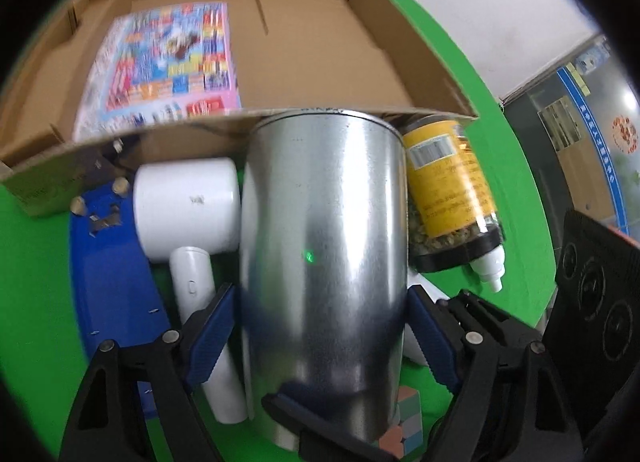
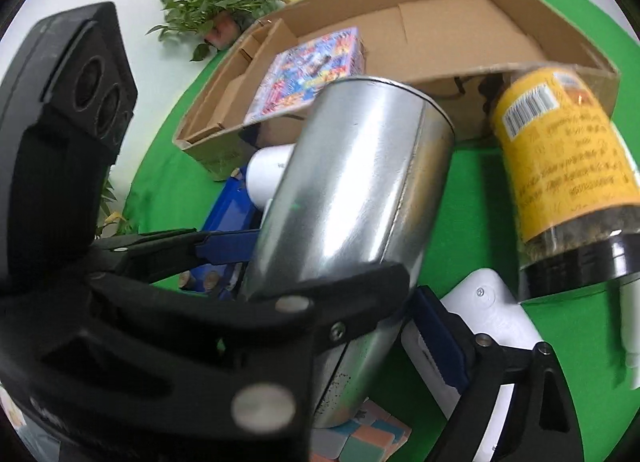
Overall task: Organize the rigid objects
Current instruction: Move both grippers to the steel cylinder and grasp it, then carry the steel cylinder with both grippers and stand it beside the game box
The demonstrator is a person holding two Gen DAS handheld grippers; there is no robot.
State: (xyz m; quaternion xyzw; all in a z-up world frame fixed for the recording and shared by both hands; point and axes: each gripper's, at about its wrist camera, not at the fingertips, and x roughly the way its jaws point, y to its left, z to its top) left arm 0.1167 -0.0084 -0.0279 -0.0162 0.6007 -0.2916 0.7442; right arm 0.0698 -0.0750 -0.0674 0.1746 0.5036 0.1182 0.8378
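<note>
A tall silver metal cup [image 1: 324, 242] hangs tilted above the green table, its mouth toward the cardboard box [image 1: 380, 46]. My left gripper [image 1: 320, 294] is shut on it, a blue pad pressed against each side. My right gripper [image 2: 408, 290] is shut on the same cup [image 2: 352, 182] lower down, near its base. One of its black fingers crosses the cup's bottom in the left wrist view. The left gripper's blue pad [image 2: 224, 242] also shows beside the cup in the right wrist view. A colourful book [image 1: 168, 62] lies flat inside the box.
Under the cup lie a white hair dryer [image 1: 188, 206], a blue board [image 1: 112, 282] and a pastel cube [image 1: 408, 422]. A yellow-labelled jar [image 1: 448, 198] and a small white bottle [image 1: 490, 266] lie to the right. A white device [image 2: 488, 302] and a potted plant [image 2: 216, 6] also show.
</note>
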